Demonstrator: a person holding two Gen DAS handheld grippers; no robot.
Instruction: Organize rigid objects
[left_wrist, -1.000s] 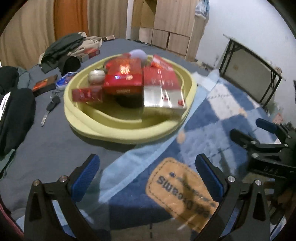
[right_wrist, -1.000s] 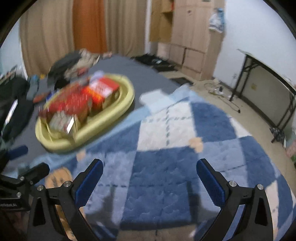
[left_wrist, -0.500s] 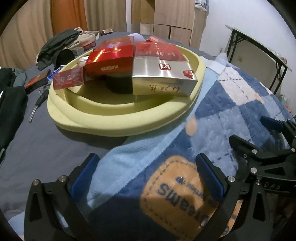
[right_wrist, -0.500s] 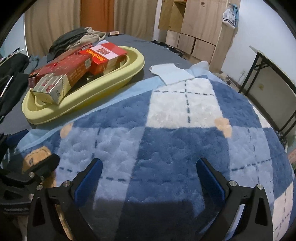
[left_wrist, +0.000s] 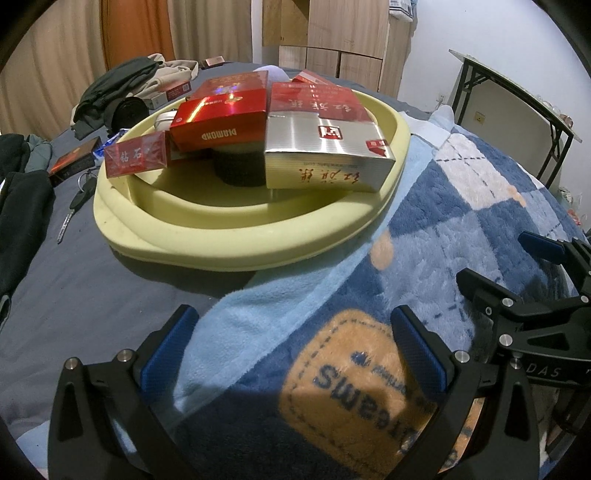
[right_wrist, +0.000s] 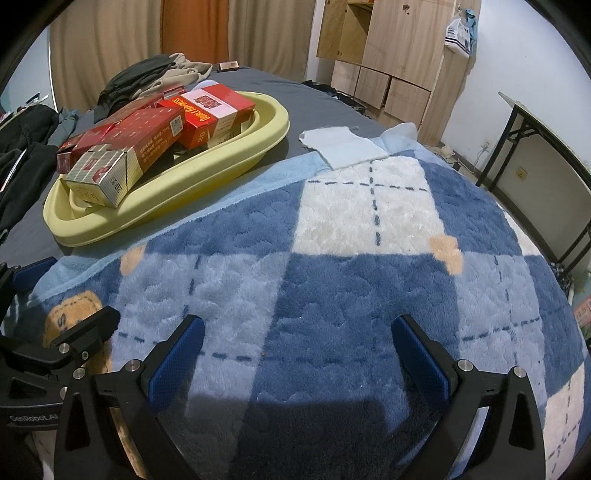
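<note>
A blue checked blanket (right_wrist: 332, 258) spreads under both wide-spread, empty grippers, left gripper (left_wrist: 295, 347) and right gripper (right_wrist: 295, 350). Beyond, the yellow basin (left_wrist: 258, 243) holds stacked red cartons (left_wrist: 221, 114), which half hide a dark round object (left_wrist: 240, 171) beneath.

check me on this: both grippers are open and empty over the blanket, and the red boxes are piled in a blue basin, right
Not quite: the basin is pale yellow, not blue, as the left wrist view shows. The rest holds: the left gripper and the right gripper are both open and empty over the blanket, and the red boxes are piled in that basin.
</note>
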